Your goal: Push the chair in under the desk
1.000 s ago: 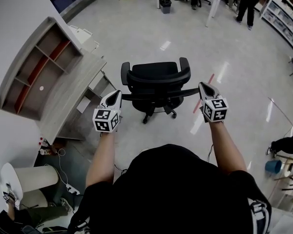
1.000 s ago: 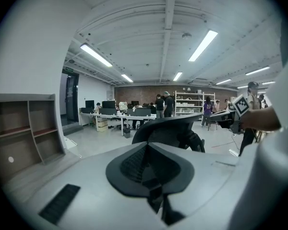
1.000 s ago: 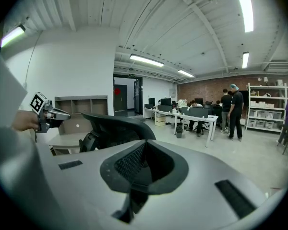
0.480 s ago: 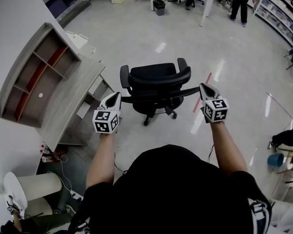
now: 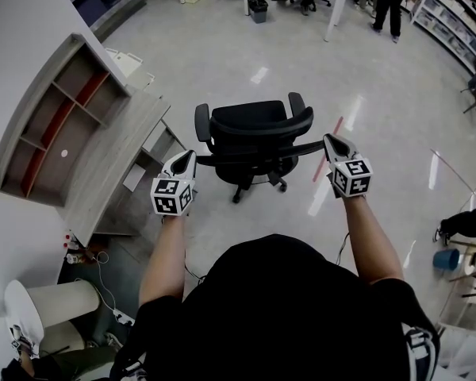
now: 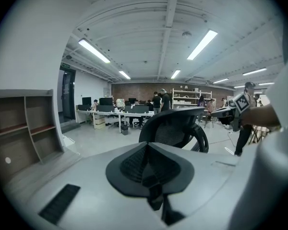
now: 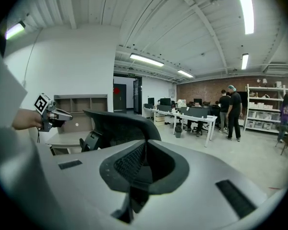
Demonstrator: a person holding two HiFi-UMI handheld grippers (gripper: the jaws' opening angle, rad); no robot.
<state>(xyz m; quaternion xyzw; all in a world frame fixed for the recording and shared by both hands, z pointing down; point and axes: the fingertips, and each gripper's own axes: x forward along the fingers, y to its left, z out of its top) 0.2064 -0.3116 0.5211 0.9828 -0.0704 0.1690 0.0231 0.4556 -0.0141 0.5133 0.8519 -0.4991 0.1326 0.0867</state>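
Left hand-held gripper [image 5: 190, 153]: jaws pressed together with nothing in them. Tip is just beside the left end of the chair's back rail; can't tell if it touches.
Right hand-held gripper [image 5: 331, 140]: jaws also together and empty, tip at the right end of the same rail.
Chair [image 5: 254, 133]: centre of frame, out on the open floor, back toward the person, apart from the counter.
Counter [image 5: 115, 157]: left of centre, with a shelf unit [image 5: 51, 121] on top. The chair has to travel leftward in frame to reach it.
Risk, spin: the chair is on casters, so an uneven push from the two tips would likely swivel it off line.
Risk, slip: the narrow closed tips may slide off the curved rail.
Risk, snag: the armrests may catch the counter edge; can't judge their height. Cables [image 5: 103, 248] lie on the floor at lower left.
Writing: only black-and-white square markers on the gripper cubes. No brand is readable on the chair. In the left gripper view, the green sign over the far door is too small to read.
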